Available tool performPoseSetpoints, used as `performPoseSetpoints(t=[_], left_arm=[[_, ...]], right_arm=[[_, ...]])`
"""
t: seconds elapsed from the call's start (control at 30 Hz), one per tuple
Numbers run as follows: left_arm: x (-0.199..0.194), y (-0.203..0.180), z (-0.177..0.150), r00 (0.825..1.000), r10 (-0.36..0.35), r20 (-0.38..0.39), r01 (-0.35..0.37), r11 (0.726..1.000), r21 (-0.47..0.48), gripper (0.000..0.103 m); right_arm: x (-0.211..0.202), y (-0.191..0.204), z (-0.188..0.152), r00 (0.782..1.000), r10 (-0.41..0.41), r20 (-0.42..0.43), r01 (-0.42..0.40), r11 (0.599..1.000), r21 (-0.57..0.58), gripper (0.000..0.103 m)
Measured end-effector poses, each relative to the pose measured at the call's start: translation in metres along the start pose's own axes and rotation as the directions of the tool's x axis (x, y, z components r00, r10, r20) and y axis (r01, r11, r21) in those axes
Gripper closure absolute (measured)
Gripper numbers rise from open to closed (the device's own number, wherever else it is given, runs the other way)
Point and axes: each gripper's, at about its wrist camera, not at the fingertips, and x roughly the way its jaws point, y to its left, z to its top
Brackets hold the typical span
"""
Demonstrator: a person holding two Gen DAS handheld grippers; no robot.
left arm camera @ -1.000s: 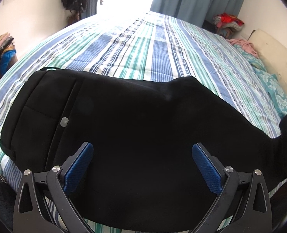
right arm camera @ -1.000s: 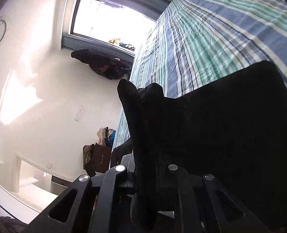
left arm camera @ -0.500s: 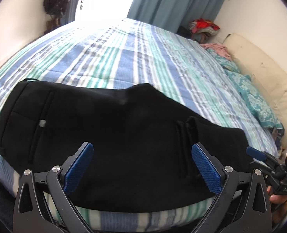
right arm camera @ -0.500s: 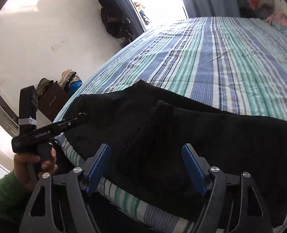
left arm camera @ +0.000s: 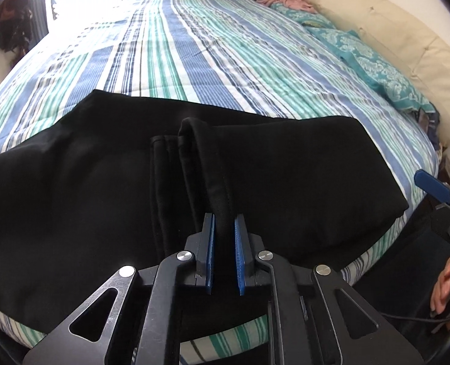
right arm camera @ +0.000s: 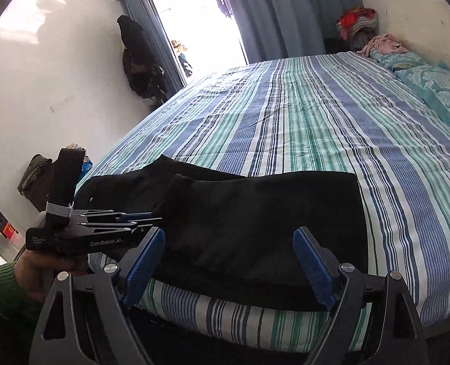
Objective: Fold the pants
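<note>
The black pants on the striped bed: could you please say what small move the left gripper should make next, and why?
Probably lift the left gripper, carrying the hem fold across: its jaws pinch the black pants, while the right gripper is opening, nothing held.

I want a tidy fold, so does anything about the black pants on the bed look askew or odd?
Yes. The hem of the pants stands up in a ridge where the left gripper pinches it, and their near edge hangs over the bed side.

The black fabric pants (left arm camera: pixel 285 176) lie folded across the near edge of the striped bed, leg hems doubled back on top, one hem edge raised.
</note>
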Motion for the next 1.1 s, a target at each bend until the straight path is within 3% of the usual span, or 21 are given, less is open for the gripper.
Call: performPoseSetpoints(t=[0.17, 0.3, 0.4, 0.47, 0.57, 0.6, 0.63, 0.7, 0.77, 0.9, 1.0, 1.1], left_arm=[[-0.038, 0.017, -0.004, 0.995, 0.007, 0.095, -0.002, 0.998, -0.057, 0.093], [-0.022, 0.033, -0.01, 0.998, 0.03, 0.048, -0.026, 0.996, -0.083, 0.093], [-0.004, 0.027, -0.015, 0.998, 0.051, 0.029, -0.049, 0.997, -0.059, 0.092], [-0.003, 0.024, -0.014, 0.998, 0.058, 0.033, -0.056, 0.998, -0.041, 0.09], [-0.01, 0.032, -0.015, 0.998, 0.055, 0.04, -0.052, 0.997, -0.061, 0.076], [-0.014, 0.037, -0.016, 0.997, 0.057, 0.043, -0.053, 0.995, -0.081, 0.064], [-0.019, 0.043, -0.018, 0.997, 0.055, 0.054, -0.049, 0.993, -0.104, 0.055], [-0.027, 0.053, -0.021, 0.997, 0.035, 0.074, -0.024, 0.989, -0.144, 0.051], [-0.032, 0.059, -0.021, 0.995, 0.047, 0.088, -0.032, 0.986, -0.166, 0.051], [-0.04, 0.061, -0.018, 0.99, 0.074, 0.121, -0.052, 0.983, -0.175, 0.054], [-0.047, 0.061, -0.017, 0.985, 0.097, 0.139, -0.073, 0.983, -0.17, 0.052], [-0.057, 0.058, -0.018, 0.98, 0.117, 0.159, -0.091, 0.983, -0.161, 0.047]], right_arm=[[-0.008, -0.005, 0.004, 0.999, -0.02, 0.049, 0.02, 1.0, 0.0, 0.017], [-0.001, -0.017, 0.006, 0.998, -0.033, 0.044, 0.032, 0.999, 0.036, 0.013], [0.04, -0.03, 0.0, 0.995, 0.008, -0.096, 0.001, 0.995, 0.095, 0.012], [0.071, -0.045, -0.015, 0.976, 0.04, -0.213, -0.001, 0.983, 0.181, 0.011], [0.068, -0.046, -0.011, 0.98, 0.041, -0.194, -0.004, 0.983, 0.184, 0.011], [0.063, -0.048, -0.006, 0.981, 0.069, -0.181, -0.03, 0.978, 0.208, 0.012], [0.054, -0.052, 0.0, 0.985, 0.103, -0.138, -0.067, 0.968, 0.243, 0.012], [0.039, -0.068, 0.018, 0.99, 0.135, -0.042, -0.115, 0.941, 0.318, 0.011], [0.038, -0.092, 0.039, 0.989, 0.149, -0.003, -0.135, 0.908, 0.396, 0.011], [0.077, -0.138, 0.067, 0.974, 0.216, -0.06, -0.15, 0.825, 0.545, 0.009], [0.115, -0.165, 0.051, 0.964, 0.238, -0.12, -0.103, 0.749, 0.655, 0.008], [0.114, -0.168, 0.047, 0.968, 0.237, -0.077, -0.122, 0.721, 0.682, 0.007]])
